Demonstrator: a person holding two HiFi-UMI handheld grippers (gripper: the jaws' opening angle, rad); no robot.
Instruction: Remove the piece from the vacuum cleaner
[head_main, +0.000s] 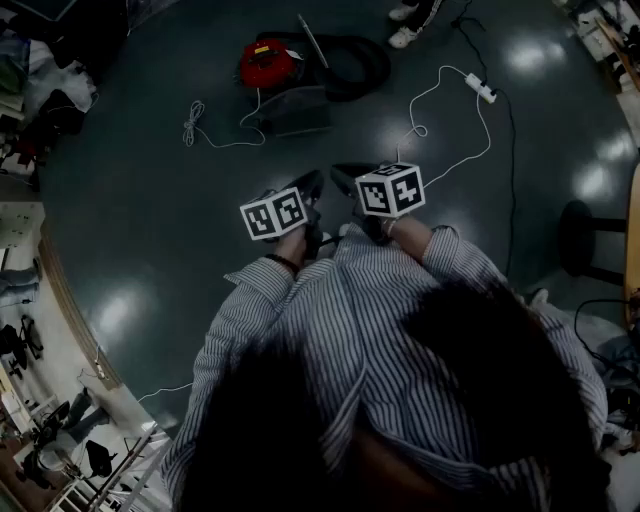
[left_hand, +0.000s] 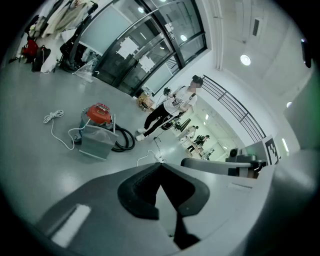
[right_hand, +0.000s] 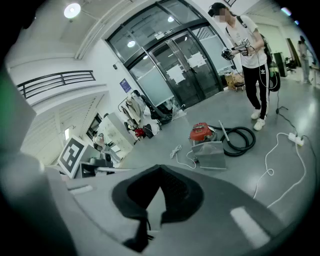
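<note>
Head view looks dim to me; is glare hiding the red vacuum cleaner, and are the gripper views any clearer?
Head view: dark overall, ceiling-light glare patches on the glossy grey floor, none over the red-topped vacuum cleaner. Left and right gripper views: brighter, fisheye-curved, vacuum cleaner sharp.

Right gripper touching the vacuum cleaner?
Apart. The head view shows a wide stretch of floor between the right gripper and the vacuum cleaner. The right gripper view agrees: the gripper is shut on nothing and the vacuum cleaner sits well ahead.
</note>
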